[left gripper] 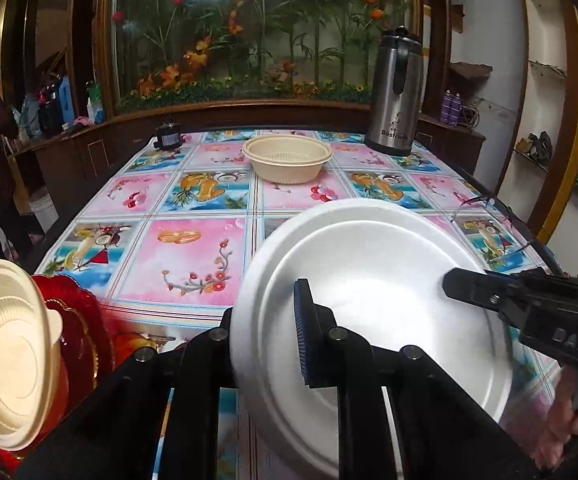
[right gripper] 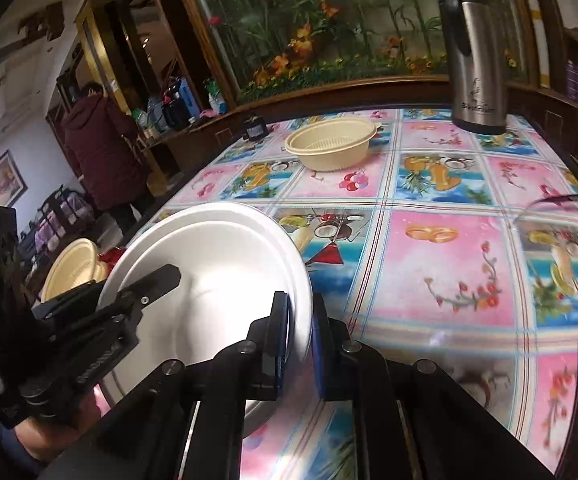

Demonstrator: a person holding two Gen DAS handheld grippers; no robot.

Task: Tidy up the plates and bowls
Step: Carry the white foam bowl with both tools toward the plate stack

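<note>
Above the counter (left gripper: 193, 236) both my tongs, left (left gripper: 273, 344) and right (right gripper: 301, 340), pinch opposite rims of the plate (left gripper: 369, 280), keeping it steady for stacking

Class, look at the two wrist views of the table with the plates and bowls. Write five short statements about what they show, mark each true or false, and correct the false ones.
1. Both grippers grip the white plate. True: the left gripper and the right gripper each pinch its rim.
2. The plate lies flat on the table. False: it is held tilted above it.
3. A cream bowl stands upright near the table's far end. True.
4. The steel flask lies on its side. False: it stands upright.
5. A pair of glasses sits inside the cream bowl. False: it lies on the tablecloth near the right edge.
</note>
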